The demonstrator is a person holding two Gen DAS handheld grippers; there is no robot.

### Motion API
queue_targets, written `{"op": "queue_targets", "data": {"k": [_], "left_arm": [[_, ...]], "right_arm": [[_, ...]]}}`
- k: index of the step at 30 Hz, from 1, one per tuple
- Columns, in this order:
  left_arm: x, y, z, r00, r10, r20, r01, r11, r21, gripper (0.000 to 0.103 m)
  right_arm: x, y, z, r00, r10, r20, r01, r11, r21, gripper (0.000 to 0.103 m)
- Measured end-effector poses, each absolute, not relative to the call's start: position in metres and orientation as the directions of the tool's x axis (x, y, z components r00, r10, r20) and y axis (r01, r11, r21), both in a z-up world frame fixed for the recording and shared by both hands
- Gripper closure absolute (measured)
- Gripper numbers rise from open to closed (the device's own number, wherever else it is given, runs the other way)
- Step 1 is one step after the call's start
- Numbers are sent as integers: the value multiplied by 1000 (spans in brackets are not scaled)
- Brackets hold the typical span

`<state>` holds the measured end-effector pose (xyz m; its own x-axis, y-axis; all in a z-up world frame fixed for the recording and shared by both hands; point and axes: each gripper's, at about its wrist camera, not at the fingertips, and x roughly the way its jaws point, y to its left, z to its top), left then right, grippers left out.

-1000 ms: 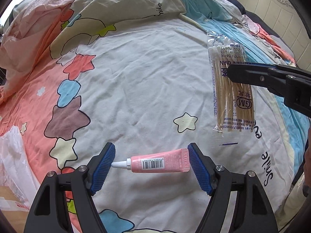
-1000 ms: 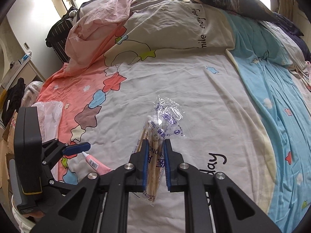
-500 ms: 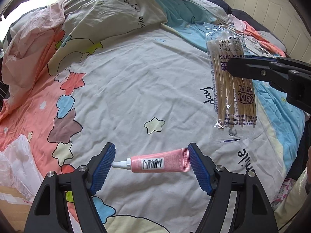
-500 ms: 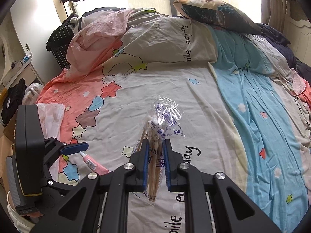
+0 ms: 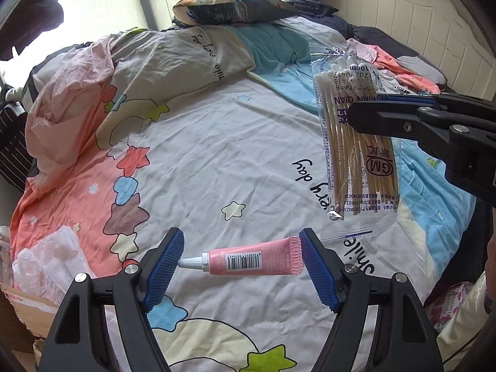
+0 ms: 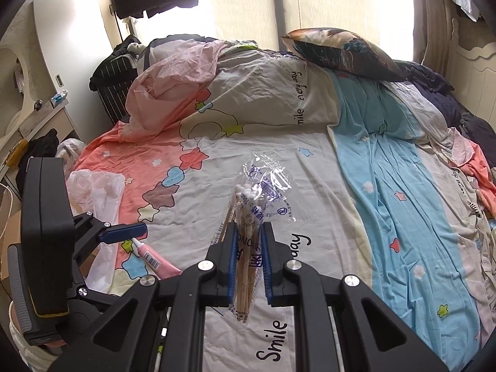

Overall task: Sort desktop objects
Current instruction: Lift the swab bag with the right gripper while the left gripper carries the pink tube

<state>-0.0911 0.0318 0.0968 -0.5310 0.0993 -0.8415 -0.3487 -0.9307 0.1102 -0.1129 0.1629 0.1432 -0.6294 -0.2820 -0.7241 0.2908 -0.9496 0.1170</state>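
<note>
The left gripper (image 5: 240, 259) holds a small pink plastic tube with a white nozzle (image 5: 252, 260) endwise between its blue pads, and the right gripper (image 6: 248, 259) is closed on a clear plastic bag of wooden cotton swabs (image 6: 248, 226); both things hang above the bed. To carry them well, I think the grips should remain firm and level, because the tube is pinched only at its ends. The cartoon-printed bedsheet (image 5: 217, 161) is wrinkled and soft; a dark patterned pillow (image 6: 344, 54) lies near the window.

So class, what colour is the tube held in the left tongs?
Pink, with a white nozzle and a barcode label; the tube shows best in the left wrist view.
</note>
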Motion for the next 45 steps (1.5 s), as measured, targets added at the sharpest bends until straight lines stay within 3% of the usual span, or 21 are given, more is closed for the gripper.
{"op": "queue_targets", "data": {"k": [23,45], "left_arm": [[-17,-43,172,-649,-1,-761,-190,-968,163,25],[25,-189,173,-635,-165,-755,78,-986,150,25]], "right_arm": [[-46,62,197,-651,-379,-658,469,-882,44,89],[-23,-87,192,-547,-492,-678,668,-744,1,89]]}}
